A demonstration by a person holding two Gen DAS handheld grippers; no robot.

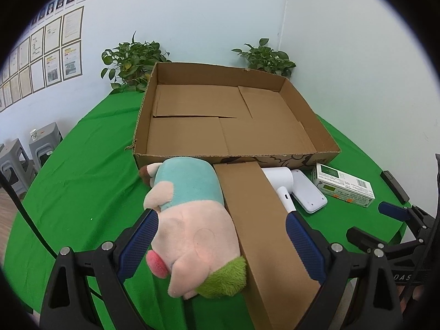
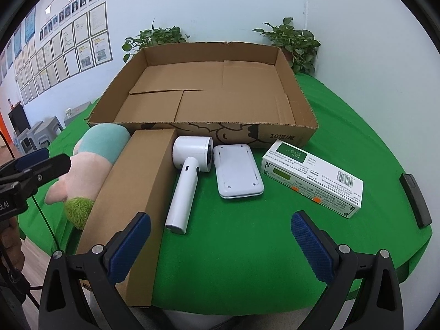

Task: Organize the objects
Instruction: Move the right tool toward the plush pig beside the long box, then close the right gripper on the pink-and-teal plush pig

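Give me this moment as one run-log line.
left gripper: jaws open around plush toy and long carton | right gripper: jaws open, empty | tray box: empty

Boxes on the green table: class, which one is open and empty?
The large shallow cardboard tray at the back: open-topped, nothing inside. The long brown box and the white-and-green carton in front of it are both closed.

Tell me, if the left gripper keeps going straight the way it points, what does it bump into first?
Most likely the plush toy. The left gripper is open, and the toy and the long brown box lie between its fingers. The toy looks nearer the middle, though depth is hard to judge.
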